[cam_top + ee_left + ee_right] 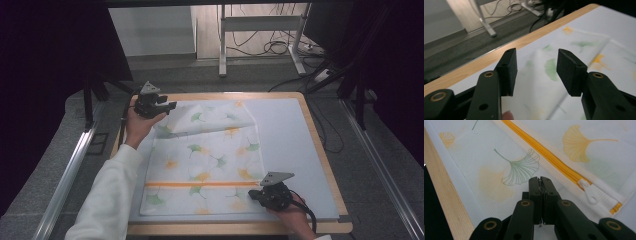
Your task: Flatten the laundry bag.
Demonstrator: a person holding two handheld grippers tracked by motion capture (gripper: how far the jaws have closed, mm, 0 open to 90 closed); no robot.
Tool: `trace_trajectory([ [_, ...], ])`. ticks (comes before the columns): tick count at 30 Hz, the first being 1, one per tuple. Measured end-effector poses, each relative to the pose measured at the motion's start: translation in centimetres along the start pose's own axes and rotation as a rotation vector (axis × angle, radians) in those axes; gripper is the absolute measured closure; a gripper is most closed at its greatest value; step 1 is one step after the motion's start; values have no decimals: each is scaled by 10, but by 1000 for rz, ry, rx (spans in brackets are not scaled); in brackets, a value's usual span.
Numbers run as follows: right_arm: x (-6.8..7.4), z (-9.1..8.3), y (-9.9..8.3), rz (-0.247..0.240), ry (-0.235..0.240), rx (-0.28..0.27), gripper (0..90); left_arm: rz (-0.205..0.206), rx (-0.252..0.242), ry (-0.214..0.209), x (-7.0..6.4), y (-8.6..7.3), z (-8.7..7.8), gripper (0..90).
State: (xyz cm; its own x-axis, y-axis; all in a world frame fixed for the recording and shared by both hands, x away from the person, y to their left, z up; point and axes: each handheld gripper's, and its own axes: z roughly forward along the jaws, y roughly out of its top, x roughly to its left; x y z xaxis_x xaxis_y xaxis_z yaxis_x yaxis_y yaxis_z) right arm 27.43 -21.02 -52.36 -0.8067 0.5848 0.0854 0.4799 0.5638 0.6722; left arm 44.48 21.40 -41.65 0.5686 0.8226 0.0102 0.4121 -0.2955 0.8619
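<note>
A white mesh bag [205, 160] printed with green and yellow ginkgo leaves lies flat on the white mat [285, 130]. An orange zipper [200, 184] runs across its near part. Its far edge is folded over toward me. My left gripper [170, 106] hovers at the far left corner of that fold, jaws open over the fabric [549, 67] with nothing between them [536, 62]. My right gripper [252, 194] sits at the near right corner, shut, its tips [539, 178] over the mesh [516, 167] beside the white zipper pull [589, 192]. Whether fabric is pinched I cannot tell.
The mat covers a wooden table whose rim [320, 150] shows along the right and far sides. Beyond the far edge are grey floor, a white desk frame [260, 25] and loose cables [275, 47]. Metal rails [65, 175] run along both sides.
</note>
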Motion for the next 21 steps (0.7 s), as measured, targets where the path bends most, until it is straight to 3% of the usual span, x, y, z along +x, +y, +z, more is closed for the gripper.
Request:
trace_trajectory([
  [4, 0, 0, 0, 0, -1, 0, 872, 10, 20, -57, -13, -8, -1, 544],
  [13, 0, 0, 0, 0, -1, 0, 872, 5, 73, -134, -32, -30, 6, 661],
  [21, 0, 0, 0, -4, -3, 1, 875, 31, 79, -165, -58, -43, -6, 647],
])
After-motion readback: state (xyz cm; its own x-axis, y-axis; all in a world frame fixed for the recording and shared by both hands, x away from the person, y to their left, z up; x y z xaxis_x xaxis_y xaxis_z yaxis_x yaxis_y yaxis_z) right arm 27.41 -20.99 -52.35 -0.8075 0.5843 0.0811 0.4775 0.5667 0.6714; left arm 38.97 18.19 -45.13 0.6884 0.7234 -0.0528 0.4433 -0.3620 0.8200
